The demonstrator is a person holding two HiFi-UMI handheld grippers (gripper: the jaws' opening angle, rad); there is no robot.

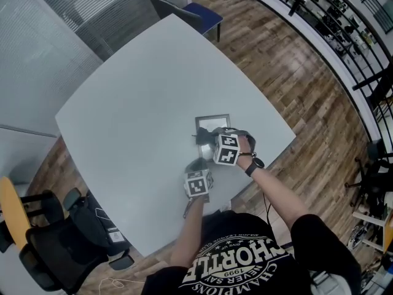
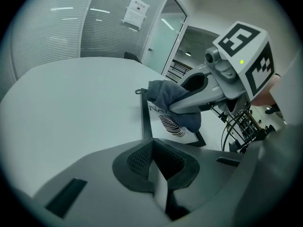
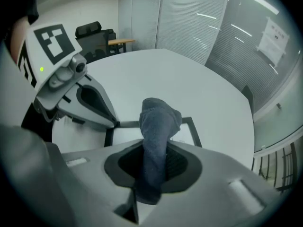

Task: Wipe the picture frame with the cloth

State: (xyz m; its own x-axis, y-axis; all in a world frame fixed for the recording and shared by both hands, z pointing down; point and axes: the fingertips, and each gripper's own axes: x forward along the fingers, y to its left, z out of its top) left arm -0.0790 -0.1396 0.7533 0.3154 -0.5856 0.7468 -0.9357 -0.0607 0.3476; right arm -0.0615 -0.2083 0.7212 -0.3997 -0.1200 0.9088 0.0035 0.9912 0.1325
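- Picture frame (image 1: 212, 121): flat rectangular frame with a dark border, holding a pale print with a black fingerprint-like pattern. It lay face up on the table, on the person's side of it and back from the edge.
- Table (image 1: 141, 103): large white table with a smooth top, bare apart from the frame.
- Cloth (image 3: 159, 118): soft grey-blue cloth, bunched into a thick roll. Its free end stood out past the jaws, over the frame's middle. Whether it was pressing on the glass could not be told.
- Right gripper (image 3: 154, 163): grey two-jaw hand tool with a marker cube. Its fingers were clamped on the lower part of the cloth and it was poised above the frame.
- Left gripper (image 2: 158, 168): matching tool, fingers together with nothing between them. Its tips were at the frame's near edge, but contact could not be confirmed.
- Hazard, sliding: the tabletop looked slick, so a firm stroke could push the frame along unless the left gripper pinned it.
- Hazard, cloth slip: the roll was held only at its base, so drag against the glass could pull it out of the jaws.
- Hazard, scratching: if the right gripper came down too low, the cloth could fold aside and the hard jaw tips could meet the glass.
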